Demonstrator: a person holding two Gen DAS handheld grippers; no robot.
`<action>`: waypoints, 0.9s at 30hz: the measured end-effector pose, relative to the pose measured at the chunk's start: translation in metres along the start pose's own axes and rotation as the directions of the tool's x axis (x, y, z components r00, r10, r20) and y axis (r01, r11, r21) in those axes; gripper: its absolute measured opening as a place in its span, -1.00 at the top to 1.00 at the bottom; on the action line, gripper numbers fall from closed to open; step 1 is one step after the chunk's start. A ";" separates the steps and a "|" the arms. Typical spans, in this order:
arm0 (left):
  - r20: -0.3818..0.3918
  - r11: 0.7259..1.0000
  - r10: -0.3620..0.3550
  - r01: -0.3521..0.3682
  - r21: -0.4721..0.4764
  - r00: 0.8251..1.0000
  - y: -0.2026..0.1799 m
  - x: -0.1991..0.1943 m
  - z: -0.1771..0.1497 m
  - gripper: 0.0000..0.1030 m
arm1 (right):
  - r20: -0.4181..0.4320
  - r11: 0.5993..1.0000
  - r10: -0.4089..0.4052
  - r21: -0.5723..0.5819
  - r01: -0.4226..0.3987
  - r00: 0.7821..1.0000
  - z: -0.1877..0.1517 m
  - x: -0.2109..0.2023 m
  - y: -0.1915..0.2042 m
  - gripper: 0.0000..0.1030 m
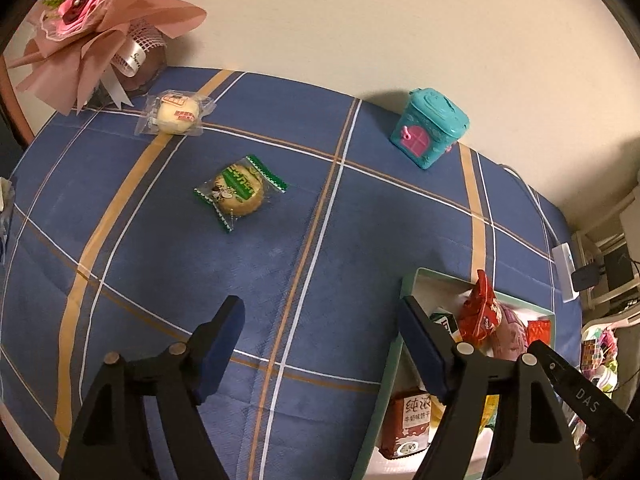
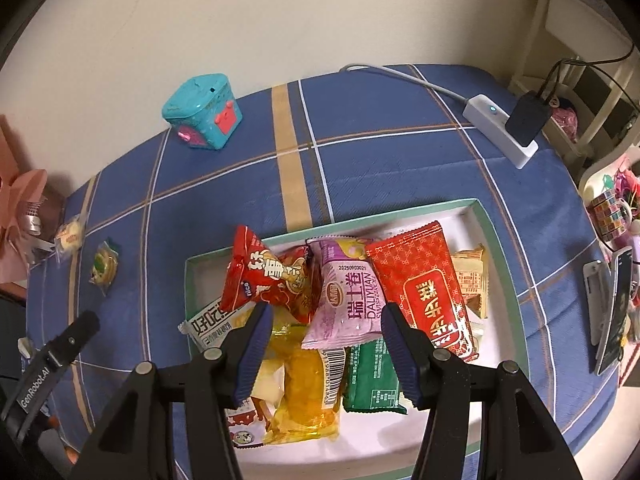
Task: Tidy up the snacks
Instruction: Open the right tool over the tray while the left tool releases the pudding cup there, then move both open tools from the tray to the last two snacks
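Most snacks already piled in the tray [image 2: 496,240]. Two left out on the bench [image 1: 160,264], well left of the tray: green cookie [image 1: 240,194], pale bun [image 1: 176,114] beyond. Left tongs [image 1: 320,320] spread, empty, beside the tray; right tongs [image 2: 326,324] spread, empty, above the tray.

Two handheld tools of matte black plastic, each ending in a two-fingered gripper: left gripper [image 1: 320,322], right gripper [image 2: 326,322]. Triangular cut-out arms joined by round silver-grey pivot pins, with ribbed dark blue pads [image 1: 224,344] lining the inner faces of the fingers. White lettering "DAS" on one black body, "GenRobot.AI" on the other.
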State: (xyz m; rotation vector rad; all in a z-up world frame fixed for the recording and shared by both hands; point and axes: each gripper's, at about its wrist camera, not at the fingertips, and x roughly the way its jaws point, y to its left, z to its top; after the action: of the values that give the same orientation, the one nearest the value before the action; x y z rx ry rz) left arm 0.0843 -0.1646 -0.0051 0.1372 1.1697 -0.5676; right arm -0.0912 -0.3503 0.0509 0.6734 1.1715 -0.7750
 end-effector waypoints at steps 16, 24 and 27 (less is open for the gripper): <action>0.022 0.998 0.064 -0.064 0.001 0.998 0.001 0.004 0.000 -1.00 | 0.007 0.999 -0.033 -0.016 0.033 0.999 0.003 0.003 0.003 -1.00; 0.043 0.998 0.058 -0.059 0.025 0.997 0.003 -0.005 0.005 -1.00 | 0.017 0.999 -0.032 -0.023 0.033 0.999 0.003 0.001 0.009 -1.00; 0.042 0.996 0.084 -0.085 0.036 0.996 0.013 -0.009 0.008 -1.00 | 0.022 0.999 -0.021 -0.025 0.021 1.000 0.001 -0.001 0.019 -1.00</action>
State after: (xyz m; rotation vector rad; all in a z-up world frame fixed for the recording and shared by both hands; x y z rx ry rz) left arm 0.0952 -0.1534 0.0039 0.2059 1.1091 -0.5158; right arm -0.0753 -0.3404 0.0533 0.6312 1.1687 -0.7819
